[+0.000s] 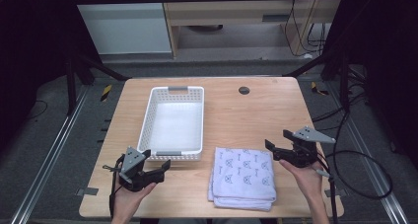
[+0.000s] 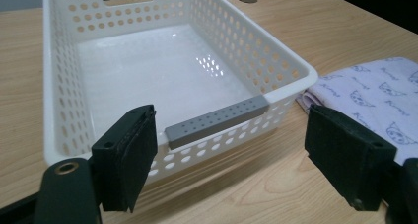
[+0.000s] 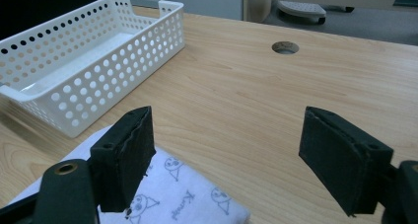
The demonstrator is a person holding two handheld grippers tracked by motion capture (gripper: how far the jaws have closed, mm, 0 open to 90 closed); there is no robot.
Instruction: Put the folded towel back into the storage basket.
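Folded lavender cat-print cloth (image 1: 243, 177) sits just left of the right hand-held gripper (image 1: 276, 146), jaws apart, empty; left hand-held gripper (image 1: 158, 166), likewise apart, faces the white perforated plastic basket (image 1: 148, 116).

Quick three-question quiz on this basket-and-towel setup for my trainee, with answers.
1. True or false: the white basket holds something.
2. On which side of the basket does the folded towel lie in the high view: A left, B right, C behind?
3. How do the jaws of the left gripper and the right gripper stand?

Key:
1. False; its floor is bare.
2. B, near the table's front edge.
3. Both stand open with nothing between them; each gripper sits apart from the towel and the basket.
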